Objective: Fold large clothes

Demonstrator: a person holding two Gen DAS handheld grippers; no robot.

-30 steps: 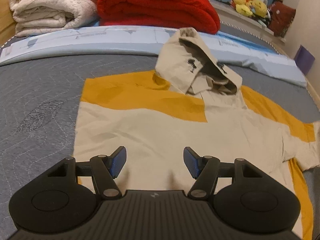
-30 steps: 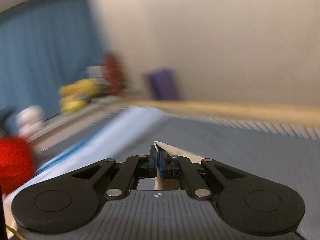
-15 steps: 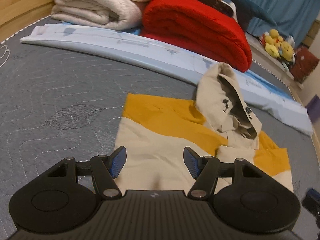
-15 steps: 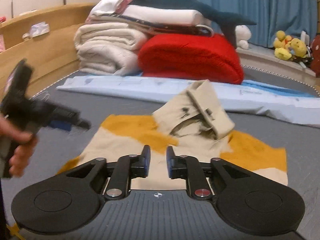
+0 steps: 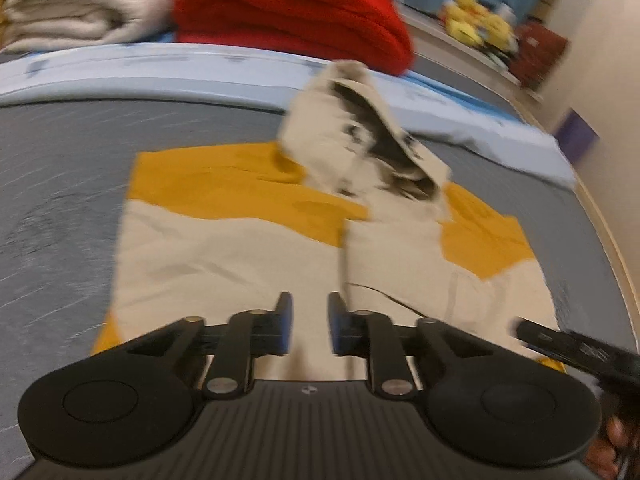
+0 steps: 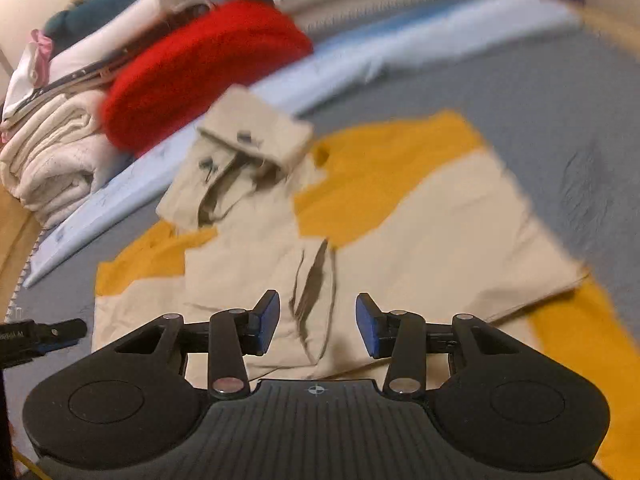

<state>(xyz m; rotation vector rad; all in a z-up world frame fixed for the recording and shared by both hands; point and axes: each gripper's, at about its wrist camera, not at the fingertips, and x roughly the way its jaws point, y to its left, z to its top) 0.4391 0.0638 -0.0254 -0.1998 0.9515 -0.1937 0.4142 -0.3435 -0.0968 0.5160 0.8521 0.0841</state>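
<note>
A beige and yellow hooded jacket [image 5: 240, 240] lies flat on the grey quilted bed [image 5: 60, 160], sleeves folded in, hood [image 5: 360, 128] at the far end. It also shows in the right wrist view [image 6: 420, 240]. My left gripper [image 5: 309, 322] hovers over the jacket's near hem, jaws narrowly apart and empty. My right gripper [image 6: 316, 322] hovers over the hem near the front placket, jaws wide open and empty. The right gripper's tip [image 5: 560, 340] shows at the right in the left wrist view; the left one [image 6: 40, 336] shows at the left in the right wrist view.
A red folded blanket [image 5: 288, 8] and cream folded blankets [image 5: 80, 12] are stacked at the bed's head, behind a light blue sheet [image 5: 160, 68]. Plush toys [image 5: 476, 24] sit on a ledge at the far right. The bed's wooden edge [image 5: 608, 240] runs along the right.
The right gripper let go of the sleeve edge it held, swung over the jacket and opened wide. The left gripper's jaws narrowed and it moved closer to the hem.
</note>
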